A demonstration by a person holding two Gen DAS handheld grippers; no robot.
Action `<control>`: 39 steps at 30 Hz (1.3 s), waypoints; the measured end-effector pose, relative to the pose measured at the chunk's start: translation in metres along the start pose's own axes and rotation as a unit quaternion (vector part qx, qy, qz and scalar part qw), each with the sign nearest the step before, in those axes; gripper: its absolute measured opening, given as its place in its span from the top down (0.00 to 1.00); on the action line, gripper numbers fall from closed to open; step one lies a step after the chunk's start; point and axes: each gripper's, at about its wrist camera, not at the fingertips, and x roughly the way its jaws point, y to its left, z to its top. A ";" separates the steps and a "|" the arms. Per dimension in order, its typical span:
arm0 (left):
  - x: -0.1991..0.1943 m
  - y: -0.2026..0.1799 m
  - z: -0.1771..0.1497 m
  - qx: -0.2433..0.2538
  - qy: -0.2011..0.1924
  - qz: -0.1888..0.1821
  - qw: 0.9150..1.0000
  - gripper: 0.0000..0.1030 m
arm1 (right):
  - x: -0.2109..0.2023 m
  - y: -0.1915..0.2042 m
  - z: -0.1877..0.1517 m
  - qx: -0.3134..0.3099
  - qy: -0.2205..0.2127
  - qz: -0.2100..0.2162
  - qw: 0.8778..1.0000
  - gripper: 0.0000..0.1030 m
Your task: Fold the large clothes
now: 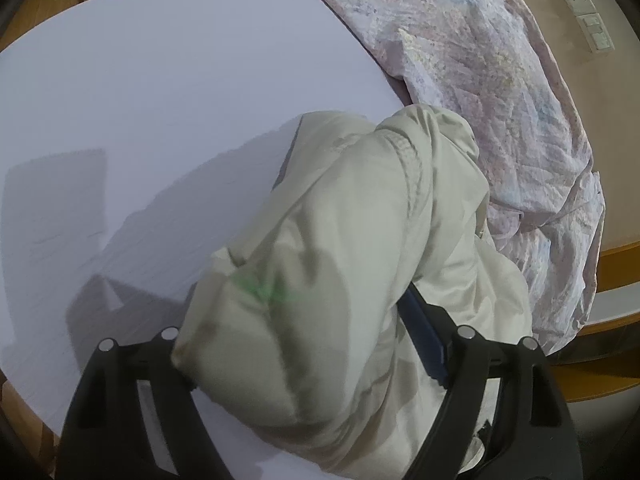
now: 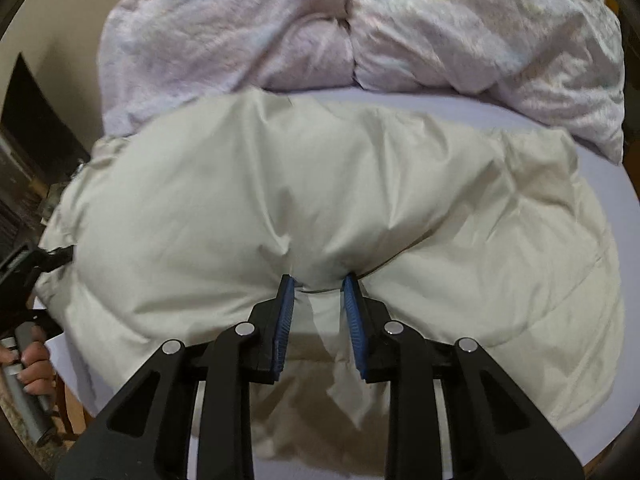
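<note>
A large cream padded jacket (image 2: 320, 184) lies spread on a lavender bed sheet (image 2: 600, 168). My right gripper (image 2: 318, 292) stands at its near edge, its blue-padded fingers (image 2: 286, 308) pinching a fold of the jacket cloth between them. In the left wrist view the jacket (image 1: 340, 240) is bunched up between the wide-apart fingers of my left gripper (image 1: 304, 360). Only the right blue pad (image 1: 424, 340) shows, and the cloth hides the left one. The left gripper (image 2: 24, 276) also shows at the jacket's left edge in the right wrist view.
A crumpled pale floral duvet (image 2: 360, 32) is heaped behind the jacket; it also shows in the left wrist view (image 1: 480, 80). The flat lavender sheet (image 1: 160, 100) stretches to the left. A wooden bed frame (image 1: 612, 256) and wall sockets (image 1: 584, 12) are on the right.
</note>
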 end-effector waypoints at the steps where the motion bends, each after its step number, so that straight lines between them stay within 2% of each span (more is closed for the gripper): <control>1: 0.002 -0.001 0.001 0.002 0.000 -0.001 1.000 0.20 | 0.006 0.002 -0.001 -0.003 0.002 -0.004 1.000 0.73; 5: 0.005 -0.005 0.003 0.009 -0.001 -0.003 1.000 0.18 | 0.022 0.007 -0.003 -0.023 0.003 -0.017 1.000 0.72; 11: 0.010 -0.009 0.006 0.013 -0.004 -0.009 1.000 0.17 | 0.023 0.013 -0.007 -0.052 -0.012 -0.030 0.998 0.72; 18: 0.013 -0.010 0.009 0.012 -0.006 -0.014 1.000 0.18 | 0.022 0.012 -0.008 -0.050 -0.018 -0.029 0.998 0.72; 19: 0.013 -0.010 0.009 0.011 -0.005 -0.019 1.000 0.21 | 0.022 0.012 -0.008 -0.051 -0.019 -0.030 0.998 0.72; 20: 0.014 -0.011 0.009 0.009 -0.002 -0.028 1.000 0.32 | 0.022 0.012 -0.008 -0.050 -0.019 -0.032 0.998 0.72; 22: 0.011 -0.015 0.009 0.017 -0.005 -0.033 0.999 0.42 | 0.022 0.013 -0.008 -0.048 -0.017 -0.031 0.998 0.72; 24: 0.007 -0.022 0.009 0.034 -0.010 -0.038 0.999 0.57 | 0.023 0.013 -0.006 -0.049 -0.016 -0.032 0.998 0.72; 26: 0.002 -0.029 0.009 0.043 -0.012 -0.049 0.998 0.65 | 0.023 0.012 -0.006 -0.049 -0.015 -0.032 0.998 0.72; 31: -0.013 -0.047 0.008 0.061 -0.022 -0.080 0.995 0.72 | 0.024 0.013 -0.005 -0.052 -0.012 -0.032 0.998 0.72; 34: -0.026 -0.065 0.006 0.079 -0.027 -0.114 0.990 0.73 | 0.025 0.013 -0.004 -0.053 -0.011 -0.033 0.998 0.72; 39: -0.049 -0.114 -0.007 0.148 -0.034 -0.168 0.974 0.73 | 0.027 0.012 -0.003 -0.050 -0.009 -0.031 0.998 0.72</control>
